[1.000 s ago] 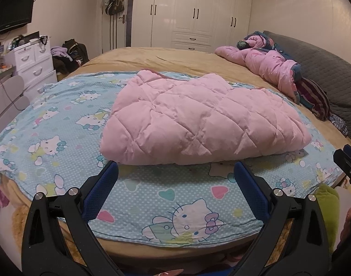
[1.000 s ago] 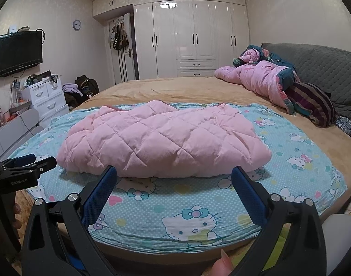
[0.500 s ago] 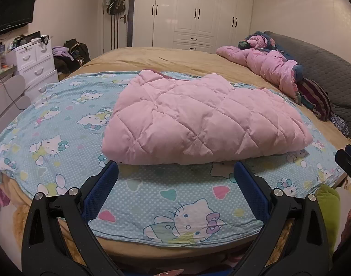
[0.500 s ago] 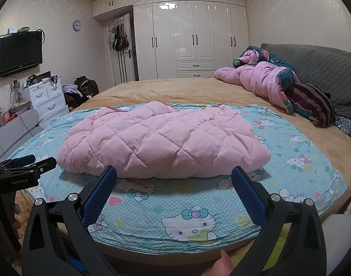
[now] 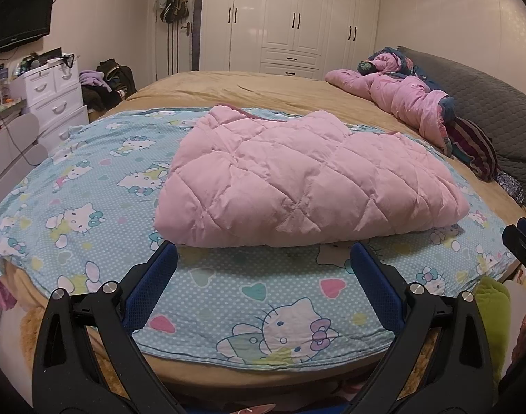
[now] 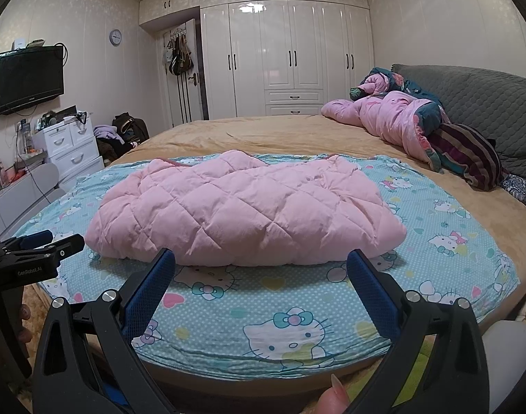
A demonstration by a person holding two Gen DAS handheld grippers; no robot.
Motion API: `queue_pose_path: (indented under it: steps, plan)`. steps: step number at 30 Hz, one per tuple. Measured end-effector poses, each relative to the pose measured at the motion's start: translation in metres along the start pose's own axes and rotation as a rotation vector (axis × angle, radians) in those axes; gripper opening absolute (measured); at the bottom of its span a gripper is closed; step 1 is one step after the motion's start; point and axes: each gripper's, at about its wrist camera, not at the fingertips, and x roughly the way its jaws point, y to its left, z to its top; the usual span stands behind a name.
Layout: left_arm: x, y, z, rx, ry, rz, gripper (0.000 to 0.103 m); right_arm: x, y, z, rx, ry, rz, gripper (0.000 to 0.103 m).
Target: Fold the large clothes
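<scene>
Pink quilted coat (image 6: 245, 214) lengthwise left-right

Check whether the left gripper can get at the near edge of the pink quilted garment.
Probably yes: the left gripper is open, the pink quilted garment lies just beyond its fingers, and only bare cartoon-cat sheet lies between.

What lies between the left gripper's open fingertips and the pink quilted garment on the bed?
Only bare cartoon-cat sheet, seen in the left wrist view, separates left gripper from pink quilted garment.

Each claw (image 5: 263, 258) (image 6: 261, 265) has black plastic arms with triangular cut-outs, silver round screws and blue textured pads (image 5: 152, 286); one carries white "GenRobot.AI" lettering (image 6: 29, 272).
</scene>
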Motion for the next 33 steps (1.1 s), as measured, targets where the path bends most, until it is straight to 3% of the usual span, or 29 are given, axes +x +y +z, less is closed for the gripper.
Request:
queue_pose_path:
  steps: [33]
  plan:
    - [-0.0028,0.0049,-0.0007,0.000,-0.004,0.014,0.094,0.0010,0.0034,-0.0044,-0.011,0.007,-0.003,0.099]
